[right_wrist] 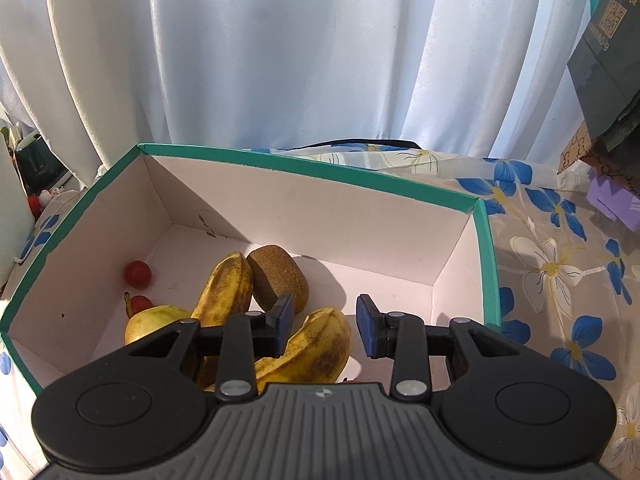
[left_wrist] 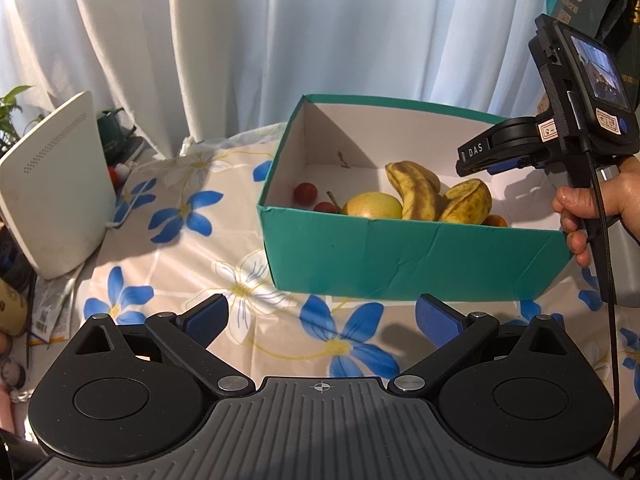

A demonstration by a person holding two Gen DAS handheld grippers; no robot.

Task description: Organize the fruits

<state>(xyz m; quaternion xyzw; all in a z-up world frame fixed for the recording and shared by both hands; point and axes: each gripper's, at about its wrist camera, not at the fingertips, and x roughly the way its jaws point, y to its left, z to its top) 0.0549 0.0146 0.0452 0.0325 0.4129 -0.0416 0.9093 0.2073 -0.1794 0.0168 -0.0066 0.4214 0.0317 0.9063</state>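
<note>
- Left wrist view: the left gripper (left_wrist: 320, 320) hangs over the flowered tablecloth (left_wrist: 180, 240) with its jaws spread wide and nothing between them; bare cloth lies between its blue pads and the near wall of the box.
- The teal box (left_wrist: 400, 264) stands on the cloth just beyond the gripper, open at the top, white inside, its near wall creased.
- To the left of the box there is a stretch of open cloth up to a white leaning device (left_wrist: 52, 188); behind everything hangs a white curtain (left_wrist: 240, 40).
- Inside, near the front wall, lie two spotted bananas (left_wrist: 420, 192), a yellow pear (left_wrist: 374, 206) with its stem pointing left, and two small red fruits (left_wrist: 306, 192) at the left.
- The right gripper (left_wrist: 476, 160) reaches in from the right above the box, held by the person's hand (left_wrist: 592, 212); from this side I cannot tell how its jaws stand.
- Right wrist view: the right gripper (right_wrist: 324, 328) is over the box interior, jaws apart and holding nothing, with one banana's tip showing between and below them.
- The bananas' (right_wrist: 228, 292) long axes run from near to far, slightly splayed; a brown kiwi (right_wrist: 280, 276) touches the far end of the left banana.
- The pear (right_wrist: 152, 322) and red fruits (right_wrist: 137, 274) sit at the left; the right half of the box (right_wrist: 486, 264) floor is open.
</note>
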